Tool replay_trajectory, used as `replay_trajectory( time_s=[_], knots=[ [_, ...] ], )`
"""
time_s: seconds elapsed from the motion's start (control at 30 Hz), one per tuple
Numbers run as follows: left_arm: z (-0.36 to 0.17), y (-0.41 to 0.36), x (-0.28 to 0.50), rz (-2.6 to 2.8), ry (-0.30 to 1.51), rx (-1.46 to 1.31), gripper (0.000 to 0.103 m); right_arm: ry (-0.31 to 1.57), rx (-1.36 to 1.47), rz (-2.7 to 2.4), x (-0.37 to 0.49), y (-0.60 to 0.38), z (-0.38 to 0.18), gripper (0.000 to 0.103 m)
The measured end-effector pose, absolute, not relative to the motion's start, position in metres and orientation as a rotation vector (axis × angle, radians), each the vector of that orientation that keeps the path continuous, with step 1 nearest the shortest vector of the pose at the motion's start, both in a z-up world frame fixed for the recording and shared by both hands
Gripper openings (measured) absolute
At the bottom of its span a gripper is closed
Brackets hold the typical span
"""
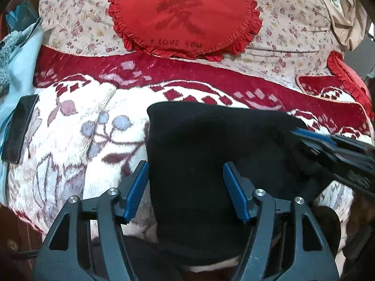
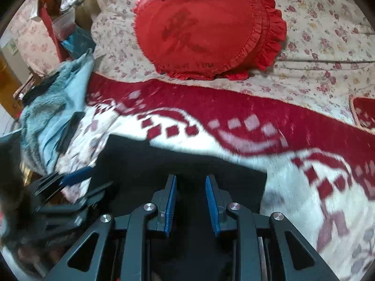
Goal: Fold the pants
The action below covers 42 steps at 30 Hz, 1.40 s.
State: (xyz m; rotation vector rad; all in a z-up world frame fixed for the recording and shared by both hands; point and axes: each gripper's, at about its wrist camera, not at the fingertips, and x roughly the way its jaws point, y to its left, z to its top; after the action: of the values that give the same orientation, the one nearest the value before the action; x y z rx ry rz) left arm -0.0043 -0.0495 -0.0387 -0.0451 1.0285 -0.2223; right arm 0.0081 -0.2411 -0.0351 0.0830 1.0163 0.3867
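The black pants [image 1: 211, 145] lie folded into a compact block on the red and white blanket [image 1: 77, 126]; they also show in the right wrist view [image 2: 178, 164]. My left gripper [image 1: 186, 171] is open, its blue pads either side of the pants' near left part, holding nothing. My right gripper [image 2: 190, 180] is open with a narrower gap, over the pants' near edge; it enters the left wrist view [image 1: 328, 145] from the right. My left gripper appears blurred at the left of the right wrist view [image 2: 70, 180].
A red heart cushion [image 1: 185, 16] lies on the floral quilt [image 1: 293, 35] behind. A black phone [image 1: 20, 128] lies on pale blue clothing [image 1: 21, 70] at the left. A second red cushion [image 1: 349, 79] is at the right.
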Motion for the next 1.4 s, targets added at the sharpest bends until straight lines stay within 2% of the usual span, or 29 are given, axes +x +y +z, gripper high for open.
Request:
replay_trajectory(
  time_s=[0.2,0.33,0.57,0.83,0.93,1.03,1.1,1.27,1.4],
  knots=[
    [-0.047,-0.049,-0.010,-0.222,1.047,-0.079,0.066,1.067,-0.022,0.377,-0.051,-0.250,-0.042,0.025],
    [-0.045,-0.052,-0.015,-0.207,1.044,-0.060,0.066,1.081,-0.021,0.337,-0.055,-0.255,-0.059,0.026],
    [-0.037,-0.047,-0.025,-0.191,1.038,-0.048,0.066,1.020,-0.004,0.374,-0.072,-0.249,-0.027,0.027],
    [-0.037,-0.047,-0.029,-0.194,1.041,-0.046,0.066,1.076,0.037,0.375,-0.068,-0.245,-0.055,0.030],
    [-0.035,-0.043,-0.029,-0.207,1.051,-0.072,0.066,1.032,0.095,0.415,-0.069,-0.258,-0.040,0.036],
    [-0.033,-0.029,-0.029,-0.231,1.056,-0.146,0.066,0.983,0.227,0.401,-0.061,-0.289,-0.033,0.048],
    [-0.035,-0.018,-0.024,-0.240,1.078,-0.205,0.071,0.986,0.283,0.379,-0.051,-0.304,-0.038,0.052],
    [-0.046,-0.009,-0.012,-0.225,1.111,-0.264,0.073,1.120,0.323,0.402,-0.018,-0.316,-0.071,0.055],
    [-0.051,-0.017,-0.007,-0.251,1.125,-0.267,0.073,1.122,0.427,0.515,-0.007,-0.313,-0.080,0.057]
  ],
)
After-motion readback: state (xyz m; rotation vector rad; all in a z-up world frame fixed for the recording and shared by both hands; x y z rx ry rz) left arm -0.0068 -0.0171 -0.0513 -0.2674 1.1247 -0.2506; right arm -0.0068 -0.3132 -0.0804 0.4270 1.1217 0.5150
